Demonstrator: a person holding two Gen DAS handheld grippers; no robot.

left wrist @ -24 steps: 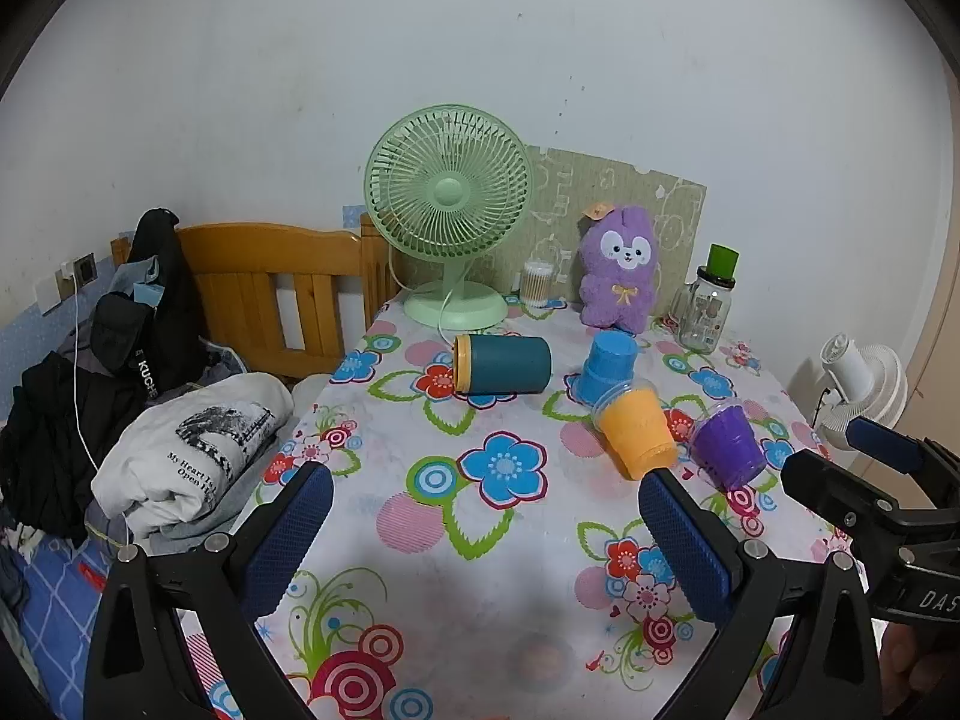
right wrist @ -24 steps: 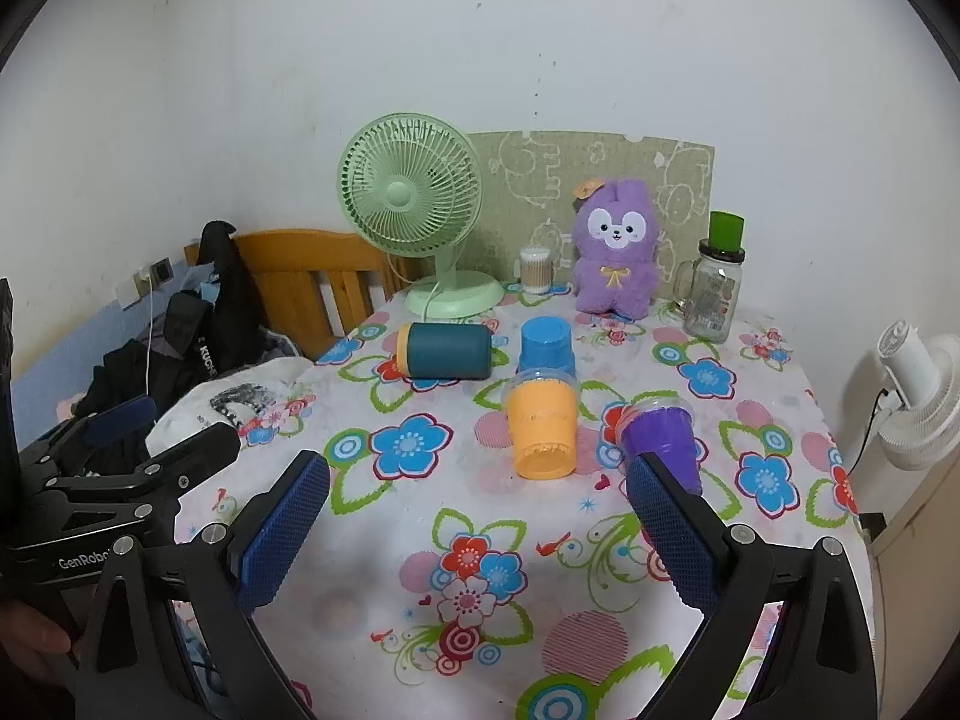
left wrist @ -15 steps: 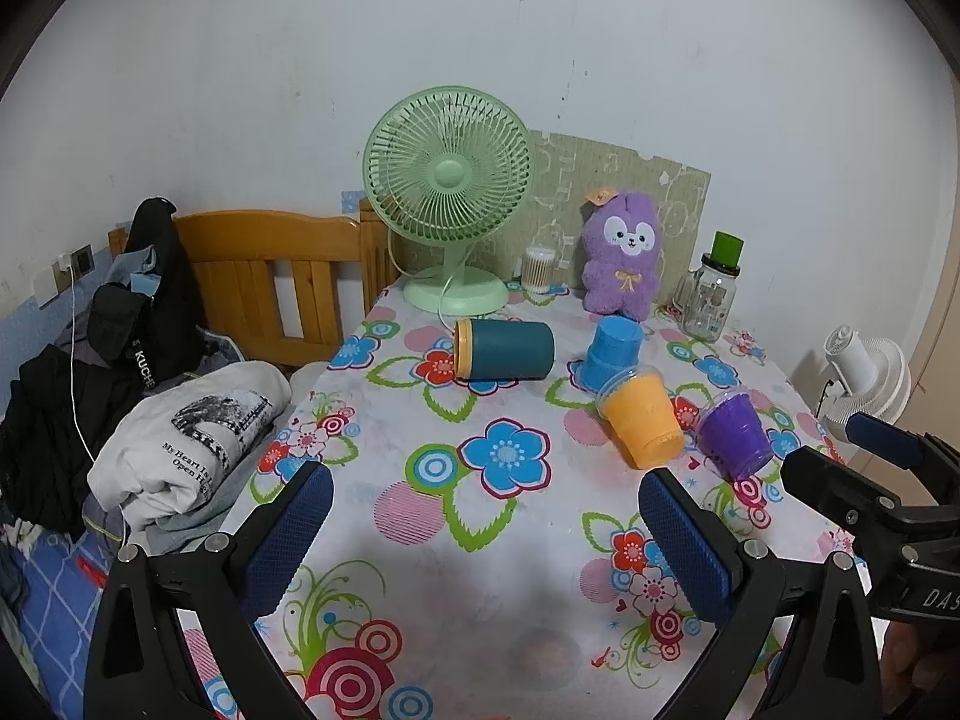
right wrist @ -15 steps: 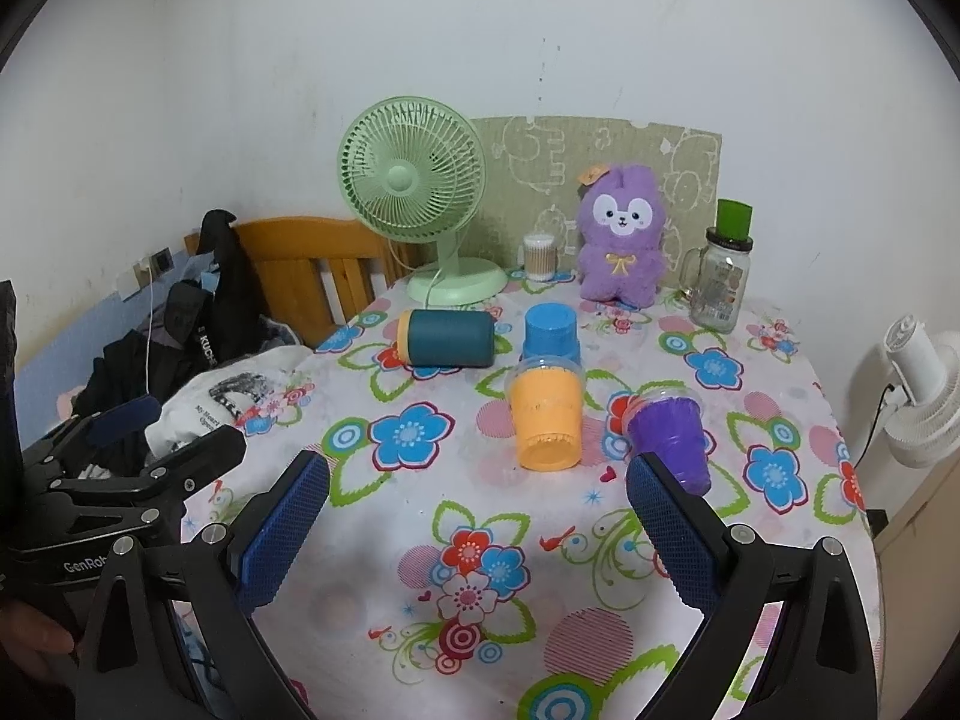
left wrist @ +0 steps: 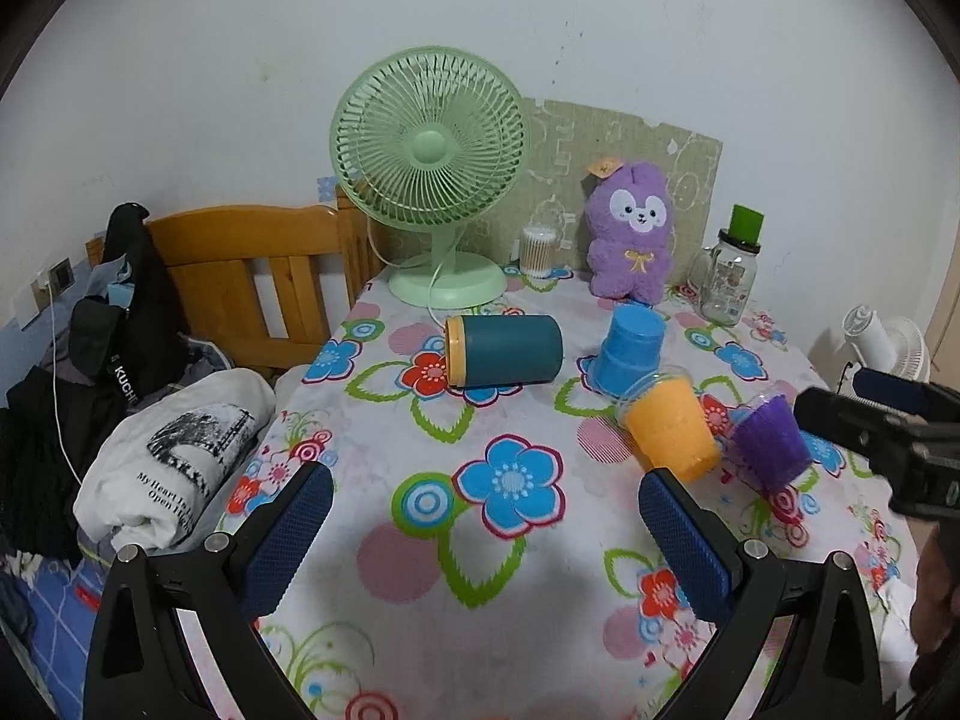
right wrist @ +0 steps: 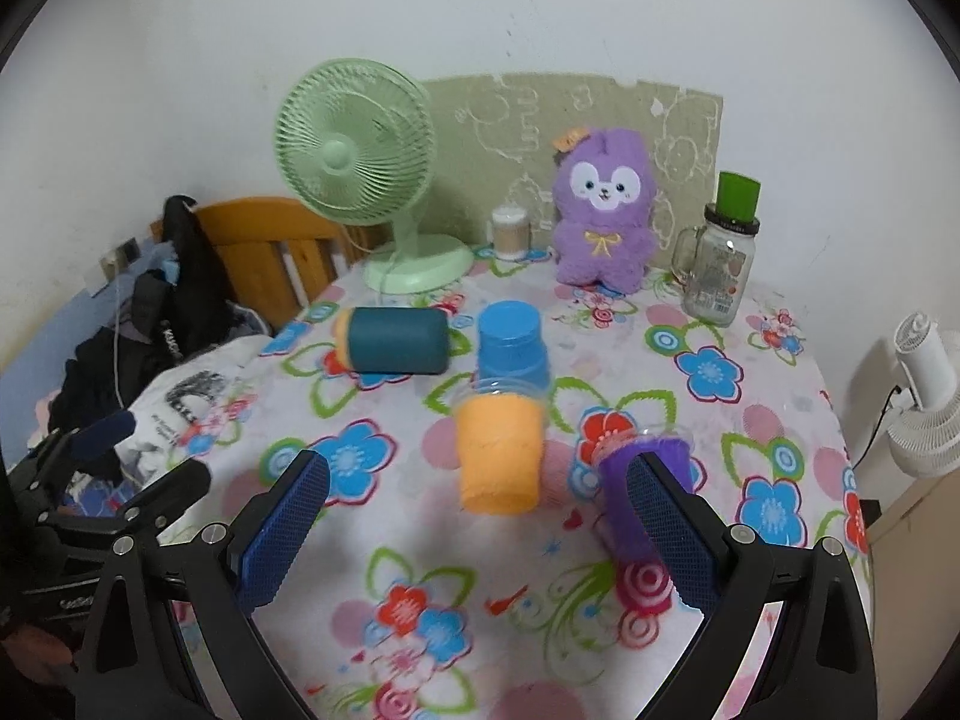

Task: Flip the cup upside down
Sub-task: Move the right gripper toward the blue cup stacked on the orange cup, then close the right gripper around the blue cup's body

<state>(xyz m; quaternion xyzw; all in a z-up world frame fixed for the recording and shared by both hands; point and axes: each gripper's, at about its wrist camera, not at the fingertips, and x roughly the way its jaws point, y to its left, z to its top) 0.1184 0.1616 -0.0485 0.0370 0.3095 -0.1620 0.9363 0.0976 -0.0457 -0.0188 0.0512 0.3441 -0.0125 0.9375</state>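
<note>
1. Orange cup [right wrist: 497, 457] lies tipped near the middle of the flowery table [right wrist: 780, 408], with the purple cup [left wrist: 771, 445] just beside it
2. Blue cup [right wrist: 512, 343] sits upside down behind, and the dark teal cup [left wrist: 505, 350] lies on its side
3. Left gripper [left wrist: 483, 531] and right gripper [right wrist: 477, 531] are both spread wide, holding nothing

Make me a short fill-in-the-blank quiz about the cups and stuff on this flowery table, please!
1. The dark teal cup lies on its ____.
2. The blue cup stands ____ down.
3. The plush toy beside the green fan is ____ in colour.
4. The left gripper and right gripper both hold ____.

Missing words: side; upside; purple; nothing
</note>
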